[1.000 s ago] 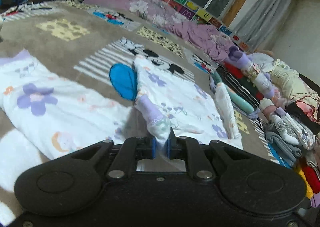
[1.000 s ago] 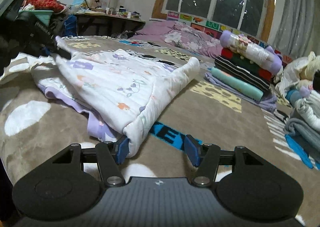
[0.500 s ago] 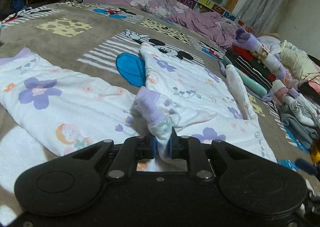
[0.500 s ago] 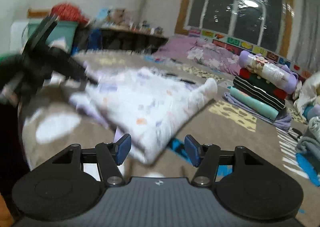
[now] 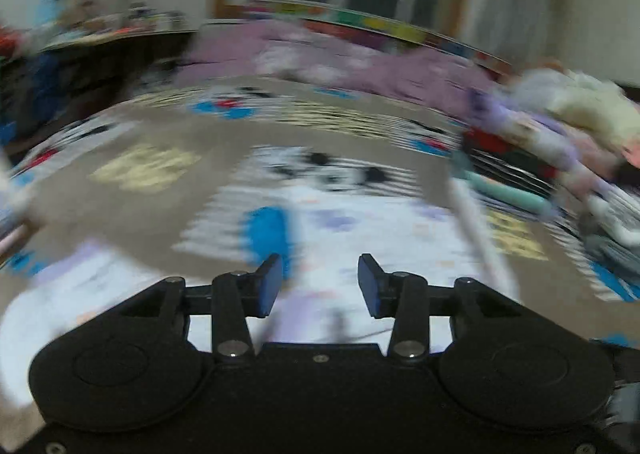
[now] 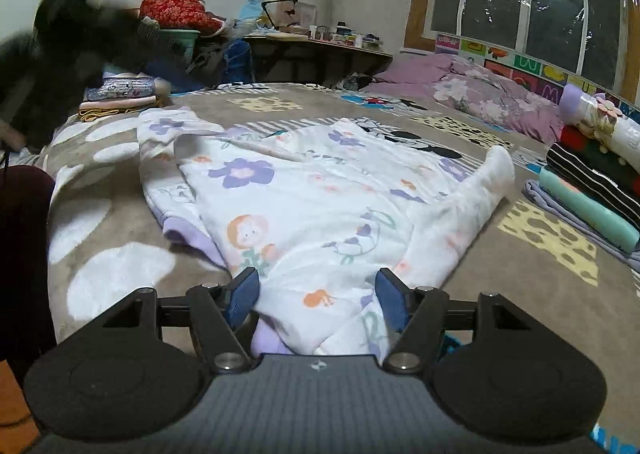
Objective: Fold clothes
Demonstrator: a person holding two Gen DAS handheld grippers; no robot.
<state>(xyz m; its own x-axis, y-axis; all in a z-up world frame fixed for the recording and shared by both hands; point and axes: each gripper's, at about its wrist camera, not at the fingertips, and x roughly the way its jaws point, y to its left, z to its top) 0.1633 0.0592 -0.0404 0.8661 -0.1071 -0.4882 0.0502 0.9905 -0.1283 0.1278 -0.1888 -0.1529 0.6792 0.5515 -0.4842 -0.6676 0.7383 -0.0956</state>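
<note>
A white garment (image 6: 304,206) with purple flowers and lilac cuffs lies partly folded on the brown cartoon blanket (image 6: 520,278). One sleeve (image 6: 472,198) runs off to the right. My right gripper (image 6: 316,299) is open, low at the garment's near edge, with the cloth lying between its blue pads (image 6: 242,294). The left wrist view is heavily blurred. In it my left gripper (image 5: 319,285) is open with nothing between its fingers, above the blurred white garment (image 5: 360,226). In the right wrist view the left gripper (image 6: 68,38) is a dark blur, raised at the upper left.
Folded clothes are stacked at the right (image 6: 592,182), with a smaller folded pile at the far left (image 6: 116,98). Purple bedding (image 6: 480,94) lies under the window, and a cluttered desk (image 6: 320,42) stands behind. A person's dark sleeve (image 6: 20,254) is at the left edge.
My left gripper has let go of the lilac cuff, opened and swung up and away fast. My right gripper has come forward, so the garment's edge lies between its open fingers.
</note>
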